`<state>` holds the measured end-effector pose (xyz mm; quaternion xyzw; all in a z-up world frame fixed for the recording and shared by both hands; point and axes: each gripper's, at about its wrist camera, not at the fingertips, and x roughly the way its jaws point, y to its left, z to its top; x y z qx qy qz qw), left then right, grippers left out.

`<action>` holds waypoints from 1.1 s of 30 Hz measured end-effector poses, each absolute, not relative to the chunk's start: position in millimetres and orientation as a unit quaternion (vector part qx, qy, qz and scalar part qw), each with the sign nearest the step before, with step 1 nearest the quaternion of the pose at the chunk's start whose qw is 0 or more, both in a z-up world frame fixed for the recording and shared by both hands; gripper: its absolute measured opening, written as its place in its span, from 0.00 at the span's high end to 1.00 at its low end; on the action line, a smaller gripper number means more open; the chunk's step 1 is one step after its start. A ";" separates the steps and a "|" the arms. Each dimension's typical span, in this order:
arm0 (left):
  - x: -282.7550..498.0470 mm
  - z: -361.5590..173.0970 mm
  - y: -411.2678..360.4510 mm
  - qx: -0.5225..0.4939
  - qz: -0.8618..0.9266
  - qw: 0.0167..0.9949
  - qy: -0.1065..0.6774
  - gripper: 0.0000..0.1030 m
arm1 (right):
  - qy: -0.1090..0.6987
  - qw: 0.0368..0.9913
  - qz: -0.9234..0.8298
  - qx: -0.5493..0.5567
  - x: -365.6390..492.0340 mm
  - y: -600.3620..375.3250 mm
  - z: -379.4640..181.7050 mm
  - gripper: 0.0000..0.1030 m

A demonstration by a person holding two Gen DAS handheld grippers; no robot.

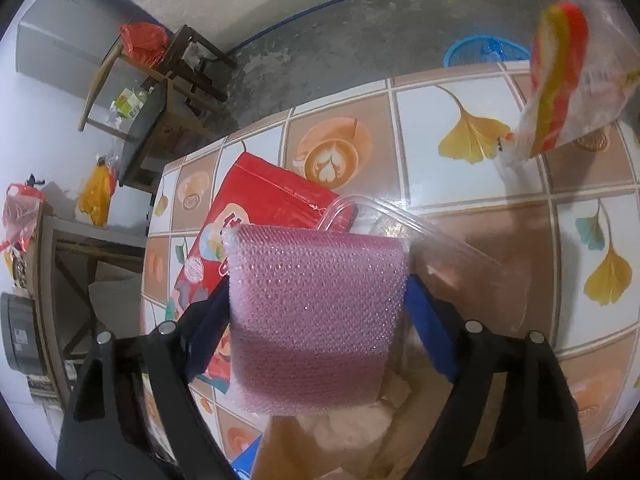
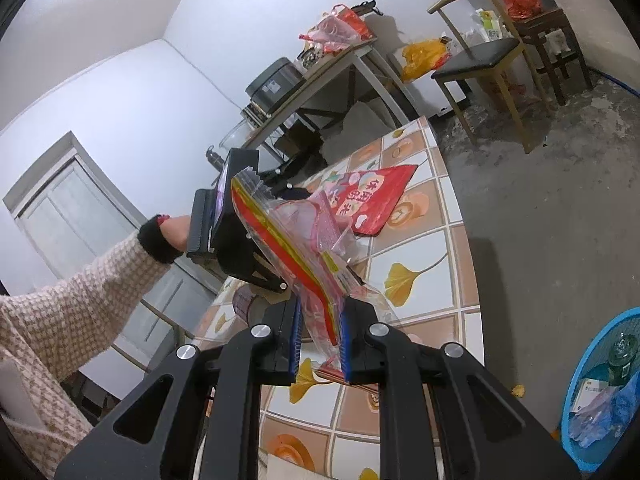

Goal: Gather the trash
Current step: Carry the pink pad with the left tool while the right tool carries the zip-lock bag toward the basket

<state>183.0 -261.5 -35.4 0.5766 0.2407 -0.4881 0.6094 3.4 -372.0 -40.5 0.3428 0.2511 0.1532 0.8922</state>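
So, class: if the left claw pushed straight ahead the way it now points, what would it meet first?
Probably the pink bubble wrap already between the left claw fingers, then the tiled table; depth is unclear.

The walls [image 2: 120, 80] are plain white. The floor [image 2: 560, 208] is rough grey concrete. A pale door [image 2: 76, 216] stands in one wall. A wooden chair [image 2: 484, 60] with a dark seat stands by a dark wooden stool [image 2: 556, 36]. A long side table [image 2: 344, 64] runs along the wall. The worktop [image 1: 460, 128] has a cover with brown and white squares and yellow leaves.
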 end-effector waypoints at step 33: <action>238.8 82.8 -188.1 0.198 -0.486 0.781 0.337 0.24 | 0.228 0.898 0.132 0.353 -5.0 -371.3 -34.2 0.85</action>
